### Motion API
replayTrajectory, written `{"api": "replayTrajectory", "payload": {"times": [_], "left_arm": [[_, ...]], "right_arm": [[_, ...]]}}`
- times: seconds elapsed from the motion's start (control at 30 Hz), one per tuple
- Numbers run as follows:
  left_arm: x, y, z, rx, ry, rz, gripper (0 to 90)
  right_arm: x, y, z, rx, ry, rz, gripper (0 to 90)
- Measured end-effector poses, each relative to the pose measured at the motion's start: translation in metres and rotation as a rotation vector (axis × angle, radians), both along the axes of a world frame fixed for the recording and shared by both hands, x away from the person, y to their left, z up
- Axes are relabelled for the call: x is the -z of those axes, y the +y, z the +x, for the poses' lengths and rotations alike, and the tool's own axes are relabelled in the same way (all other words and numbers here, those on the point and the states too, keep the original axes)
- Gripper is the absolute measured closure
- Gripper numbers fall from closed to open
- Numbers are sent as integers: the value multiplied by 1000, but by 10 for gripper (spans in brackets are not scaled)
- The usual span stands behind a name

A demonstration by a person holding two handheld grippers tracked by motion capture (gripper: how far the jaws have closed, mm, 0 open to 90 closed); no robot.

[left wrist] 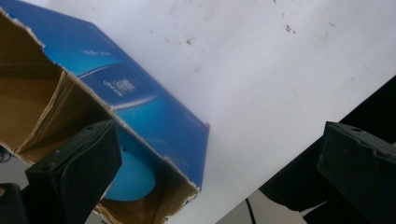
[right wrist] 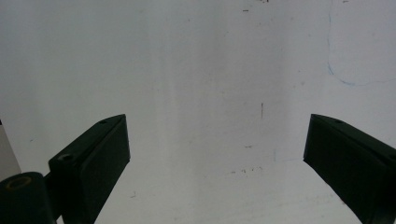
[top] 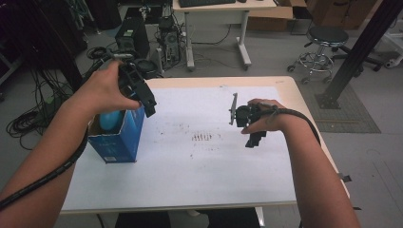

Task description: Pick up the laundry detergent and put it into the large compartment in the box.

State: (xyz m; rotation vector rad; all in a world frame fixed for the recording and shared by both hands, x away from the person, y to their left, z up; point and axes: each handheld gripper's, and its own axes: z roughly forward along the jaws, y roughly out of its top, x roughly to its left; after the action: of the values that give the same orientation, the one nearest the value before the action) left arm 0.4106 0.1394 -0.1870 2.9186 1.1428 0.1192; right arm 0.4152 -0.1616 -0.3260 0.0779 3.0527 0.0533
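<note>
A blue cardboard box [top: 119,138] stands upright near the table's left edge, its torn top open. A light-blue rounded object [top: 109,119] sits inside it. My left gripper [top: 148,105] hangs just above the box's right rim, open and empty. In the left gripper view the box [left wrist: 154,109] lies lower left, the blue object [left wrist: 134,176] shows through its mouth, and the left gripper [left wrist: 219,172] has its jaws spread wide. My right gripper [top: 255,137] points down over the right half of the table. The right gripper [right wrist: 217,163] is open above the bare white sheet.
The white sheet [top: 199,171] covers the beige table and has small brown stains [top: 203,137] at its middle. Beyond the far edge lie computer towers [top: 133,35], cables, a desk leg [top: 244,42] and a stool [top: 323,45]. A black post [top: 361,45] stands at the right.
</note>
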Motion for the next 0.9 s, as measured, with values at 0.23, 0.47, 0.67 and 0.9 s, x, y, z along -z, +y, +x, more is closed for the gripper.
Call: {"api": "replayTrajectory", "payload": {"times": [0.23,0.47,0.67,0.9], "left_arm": [[-4,-8,-1,142,-29,-60,2],[-4,-19,-8,386,-35,-91,2],[8,-24,-11,478,8,-76,2],[9,-31,-14,508,10,-96,2]], "right_arm": [[-1,0,-1,-1,3,-1,68],[-2,-1,-1,-6,3,7,68],[-2,0,-1,-16,6,7,68],[-1,1,1,-24,11,2,68]]}}
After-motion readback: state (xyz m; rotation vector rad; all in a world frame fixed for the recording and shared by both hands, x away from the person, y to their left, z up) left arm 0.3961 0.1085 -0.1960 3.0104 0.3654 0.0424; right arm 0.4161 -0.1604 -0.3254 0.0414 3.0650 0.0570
